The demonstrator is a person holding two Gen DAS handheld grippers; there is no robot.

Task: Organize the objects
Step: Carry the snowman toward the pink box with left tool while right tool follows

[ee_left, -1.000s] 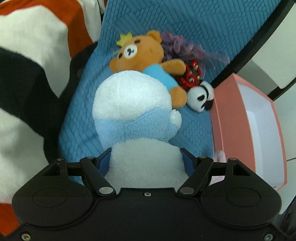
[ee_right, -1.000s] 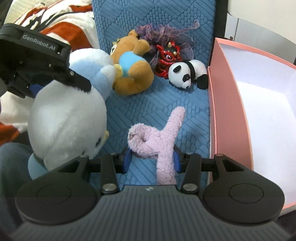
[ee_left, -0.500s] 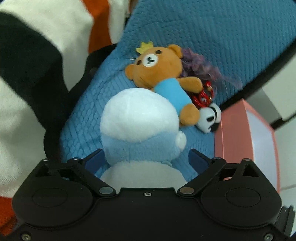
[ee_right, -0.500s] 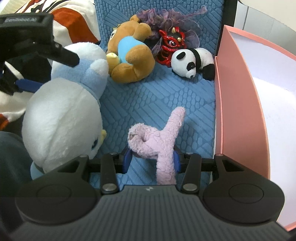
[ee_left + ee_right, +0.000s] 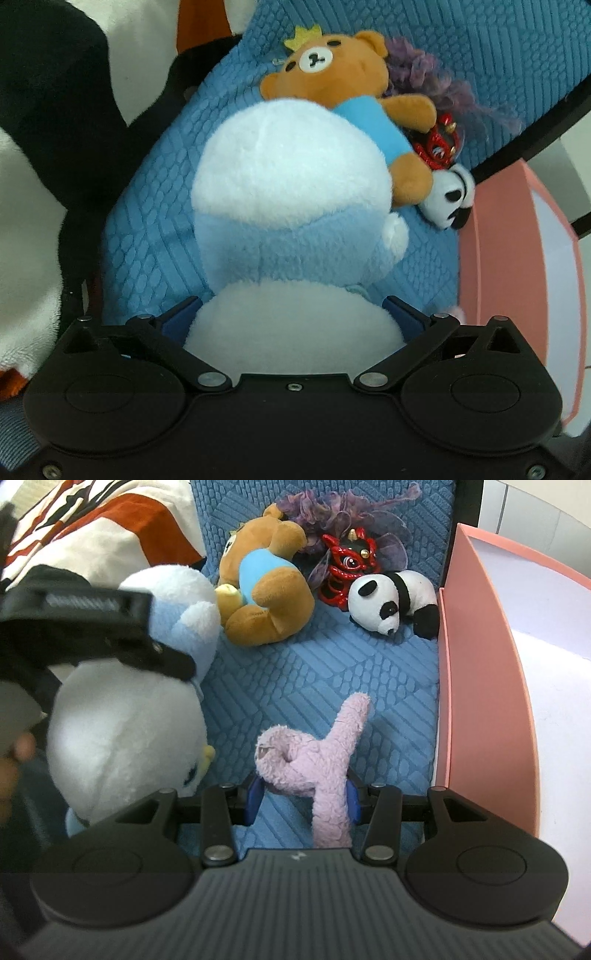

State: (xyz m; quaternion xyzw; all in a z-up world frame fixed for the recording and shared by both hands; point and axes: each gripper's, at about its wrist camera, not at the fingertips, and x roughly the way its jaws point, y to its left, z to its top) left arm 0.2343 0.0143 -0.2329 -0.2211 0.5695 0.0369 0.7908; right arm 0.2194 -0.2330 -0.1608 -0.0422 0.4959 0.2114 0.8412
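My left hand-held gripper [image 5: 293, 321], jaws opening around the penguin [image 5: 291, 206] on the blue cushion [image 5: 321, 672], releases it, while my right hand-held gripper [image 5: 301, 799] clamps the pink plush [image 5: 314, 757], probably next bound for the pink box [image 5: 484, 686].

Soft even light, fisheye warp, blurred edges

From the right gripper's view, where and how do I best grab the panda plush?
Grip the panda plush across its white midsection, behind the black band, coming down from above. It lies on its side on the blue cushion, head toward the camera; the pink box wall crowds its rear, so a side approach looks blocked.
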